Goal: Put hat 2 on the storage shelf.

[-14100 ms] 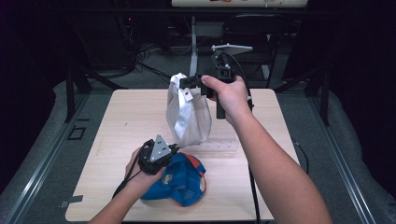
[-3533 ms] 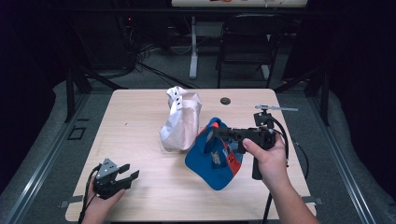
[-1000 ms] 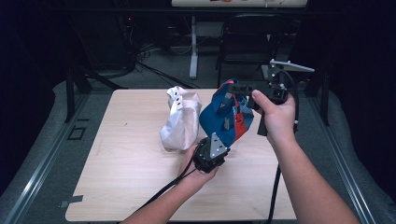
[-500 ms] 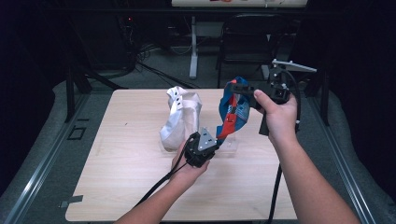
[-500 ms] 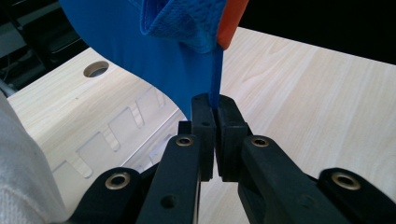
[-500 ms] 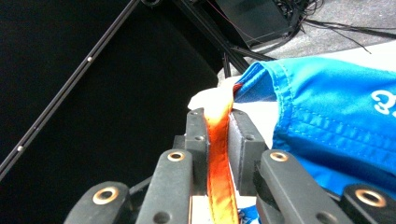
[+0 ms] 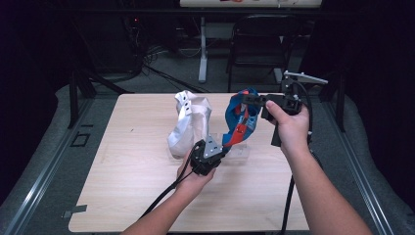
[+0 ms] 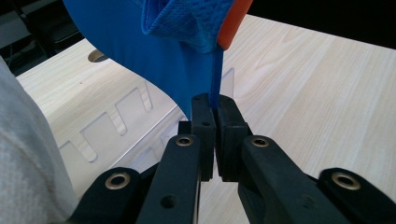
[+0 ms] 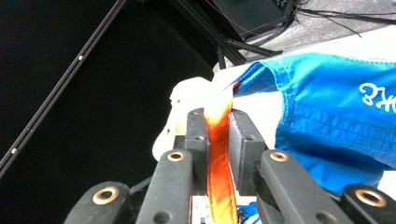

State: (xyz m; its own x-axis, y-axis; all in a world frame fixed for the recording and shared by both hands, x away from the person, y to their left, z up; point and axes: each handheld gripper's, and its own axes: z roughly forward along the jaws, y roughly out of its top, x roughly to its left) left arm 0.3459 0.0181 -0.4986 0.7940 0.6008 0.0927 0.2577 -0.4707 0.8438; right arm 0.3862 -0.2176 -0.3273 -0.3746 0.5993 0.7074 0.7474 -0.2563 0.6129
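Your left tool [image 7: 221, 152] pinches the blue garment's [image 7: 234, 116] hem at six o'clock, your right tool [image 7: 250, 100] its orange trim [image 9: 218, 154] — pull harder and one slips free.

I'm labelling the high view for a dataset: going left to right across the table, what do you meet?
White cloth bag → left hand-held gripper → blue garment with orange strap → right hand-held gripper.
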